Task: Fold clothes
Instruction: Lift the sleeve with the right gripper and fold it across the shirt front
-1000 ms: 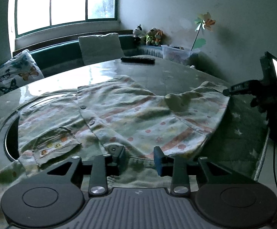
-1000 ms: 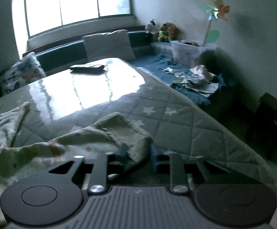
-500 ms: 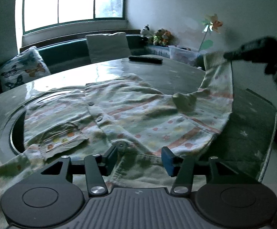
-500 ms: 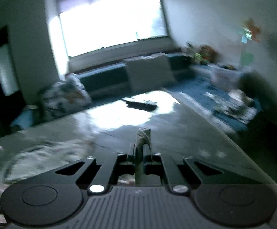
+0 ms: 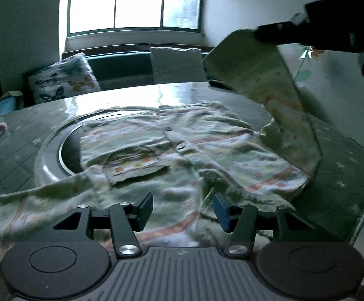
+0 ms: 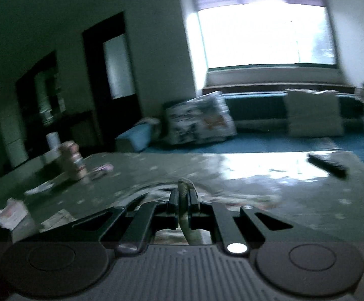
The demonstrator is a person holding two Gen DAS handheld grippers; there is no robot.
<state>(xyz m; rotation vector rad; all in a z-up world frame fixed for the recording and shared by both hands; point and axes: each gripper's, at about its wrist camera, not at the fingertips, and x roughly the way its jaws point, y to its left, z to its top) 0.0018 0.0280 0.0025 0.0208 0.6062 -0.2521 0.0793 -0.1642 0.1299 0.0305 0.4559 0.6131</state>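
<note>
A pale patterned button-up shirt [image 5: 187, 148] with a chest pocket lies spread on the round table [image 5: 18, 135]. My left gripper [image 5: 183, 210] is open, low over the shirt's near edge, empty. My right gripper [image 6: 183, 199] is shut on the end of the shirt's right sleeve [image 6: 185, 188]. In the left wrist view it shows as a dark shape [image 5: 320, 32] at the upper right, holding the sleeve [image 5: 264, 80] lifted high above the table.
A recessed metal ring [image 5: 64, 148] sits in the table under the shirt's left side. A dark remote [image 6: 327, 165] lies at the table's far side. Cans and papers [image 6: 71, 160] stand at the far left. A bench with cushions [image 5: 64, 85] runs under the window.
My right gripper has lifted the sleeve up off the table and swung it leftward over the shirt. My left gripper has opened wider and shifted a little along the near edge.
</note>
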